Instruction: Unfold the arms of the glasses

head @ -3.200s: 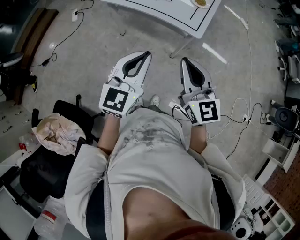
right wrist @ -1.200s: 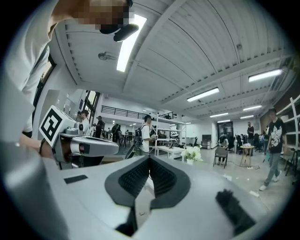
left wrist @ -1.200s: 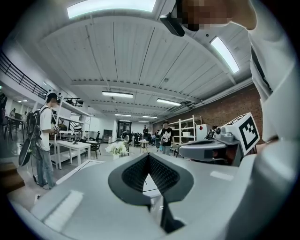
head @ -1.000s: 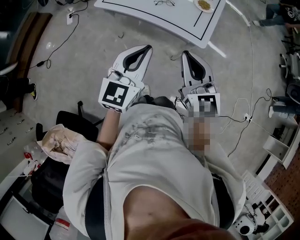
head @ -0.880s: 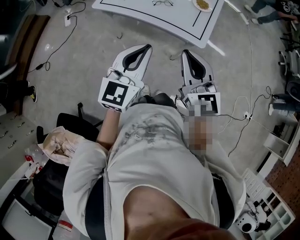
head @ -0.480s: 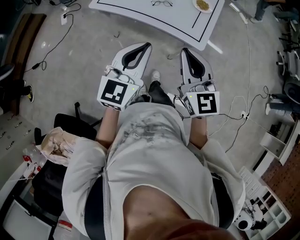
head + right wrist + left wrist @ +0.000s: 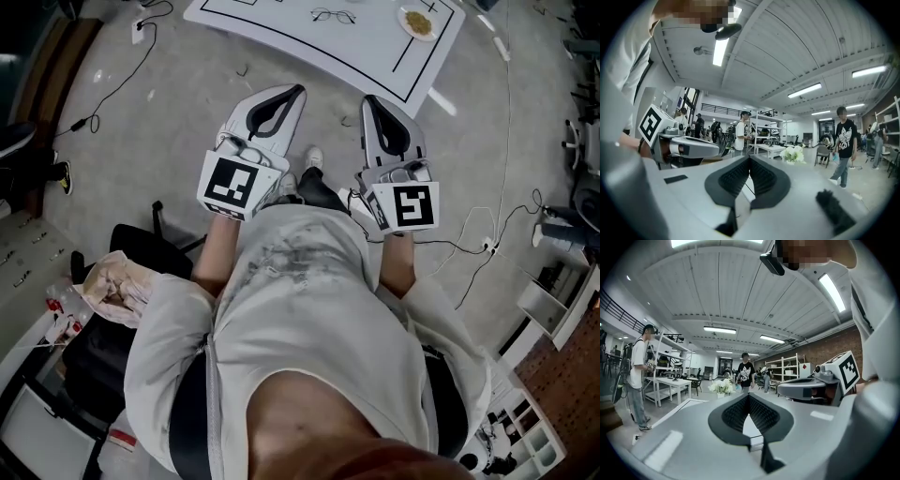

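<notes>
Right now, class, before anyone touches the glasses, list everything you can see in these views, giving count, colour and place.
table: one, white with black lines, ahead of the person
glasses: one pair, thin dark frame, on the table
plate: one, pale with yellowish contents, on the table, right of the glasses
chair: one, black, at the person's left
crumpled cloth: one, pale, beside the chair
cables: several, dark, across the grey floor
flowers: one bunch, white, far ahead
bystander: one, black T-shirt, behind the flowers
left gripper: one, white, shut, empty
right gripper: one, white, shut, empty
</notes>
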Available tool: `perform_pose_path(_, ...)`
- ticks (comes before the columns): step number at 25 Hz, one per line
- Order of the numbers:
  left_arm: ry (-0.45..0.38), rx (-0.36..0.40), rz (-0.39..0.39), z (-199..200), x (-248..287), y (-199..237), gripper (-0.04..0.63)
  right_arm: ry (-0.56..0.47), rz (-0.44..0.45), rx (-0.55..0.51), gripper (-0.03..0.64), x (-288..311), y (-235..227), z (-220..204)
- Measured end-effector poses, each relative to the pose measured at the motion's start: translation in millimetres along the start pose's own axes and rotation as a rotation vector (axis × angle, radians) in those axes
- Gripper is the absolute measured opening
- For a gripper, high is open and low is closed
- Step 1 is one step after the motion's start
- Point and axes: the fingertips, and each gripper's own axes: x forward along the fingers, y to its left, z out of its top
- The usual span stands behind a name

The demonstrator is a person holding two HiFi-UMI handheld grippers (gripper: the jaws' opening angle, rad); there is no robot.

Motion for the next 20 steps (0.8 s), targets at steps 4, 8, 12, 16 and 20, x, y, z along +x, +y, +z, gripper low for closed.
perform_pose_path(4,0.006,0.009,0.02,2.2,18.0,10.2,0.009,-0.005,0.021,-0.001,0.017,15.0,-15.2,-0.4)
perform_pose_path(8,0.007,0.018,0.041,6.3,37.0,16.4,0.009,-0.014,0.043,-0.003,0.017,26.8,-33.2,1.2)
perform_pose_path(12,0.009,0.047,0.053,11.5,53.4,18.6,0.009,-0.028,0.069,-0.001,0.017,37.1,-48.6,1.9)
perform_pose_path(16,0.01,0.054,0.083,17.8,66.3,24.0,0.009,-0.043,0.097,0.004,0.017,46.0,-61.0,4.3)
perform_pose_path(20,0.025,0.052,0.114,18.7,73.8,27.8,0.009,-0.05,0.127,0.002,0.017,52.2,-69.2,5.1)
